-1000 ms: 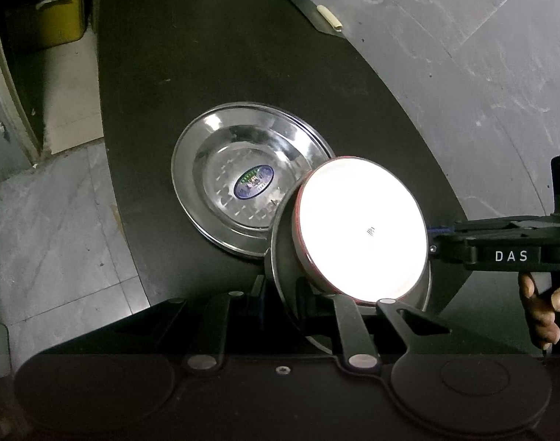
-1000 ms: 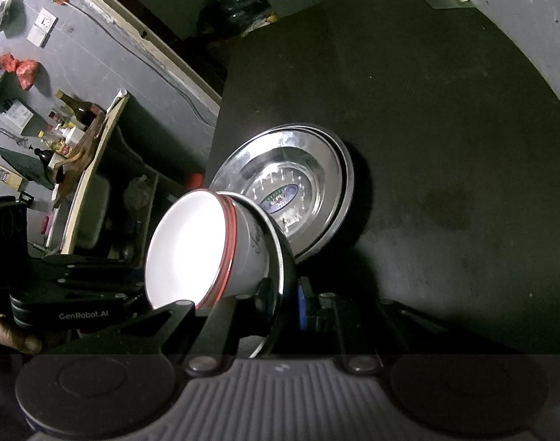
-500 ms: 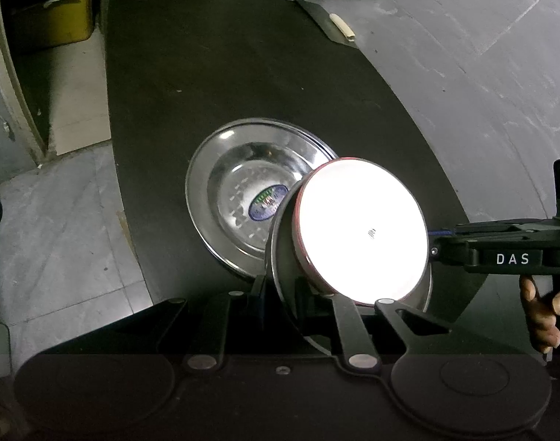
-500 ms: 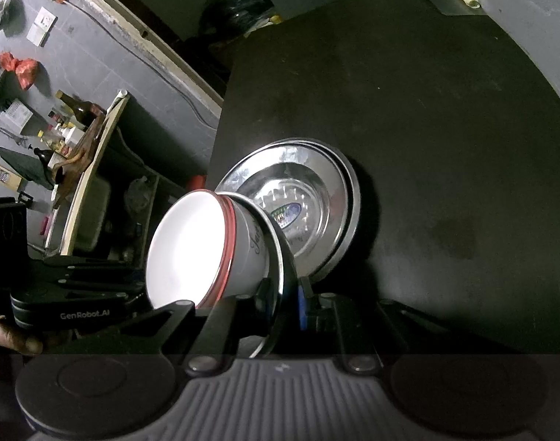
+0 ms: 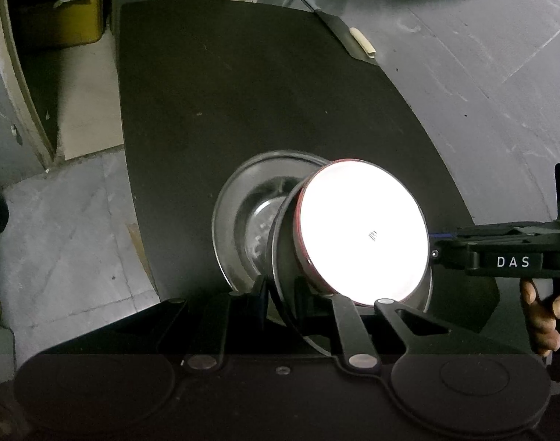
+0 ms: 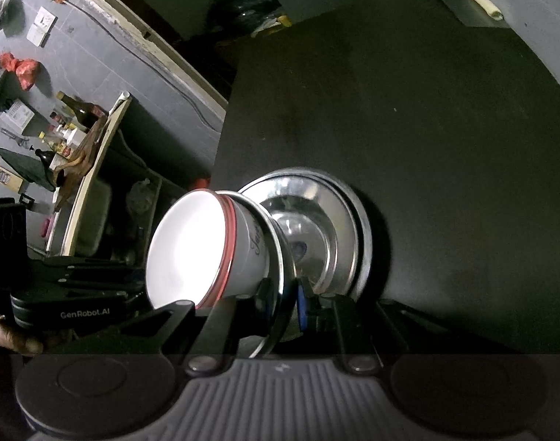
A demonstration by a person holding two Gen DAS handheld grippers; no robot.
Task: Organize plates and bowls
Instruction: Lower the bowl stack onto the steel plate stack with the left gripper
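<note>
A white bowl (image 5: 364, 231) with a red rim sits on a steel plate (image 5: 280, 253) that is held in the air at both sides. My left gripper (image 5: 280, 288) is shut on the plate's near rim. The right gripper (image 5: 436, 253) comes in from the right and grips the opposite rim. In the right wrist view, my right gripper (image 6: 285, 292) is clamped on the plate's rim (image 6: 280, 257), with the bowl (image 6: 191, 250) to its left. A stack of steel plates (image 5: 235, 220) (image 6: 338, 220) lies on the black table just beneath, partly hidden by the held plate.
The black table (image 5: 243, 92) stretches away beyond the stack. A grey tiled floor lies at its left and right edges. A shelf with bottles (image 6: 70, 125) stands at the left. A person's hand (image 5: 541, 316) holds the right gripper's handle.
The held plate and bowl have moved across over the stack on the table. More of the stack is now covered, and its sticker is hidden in the left wrist view.
</note>
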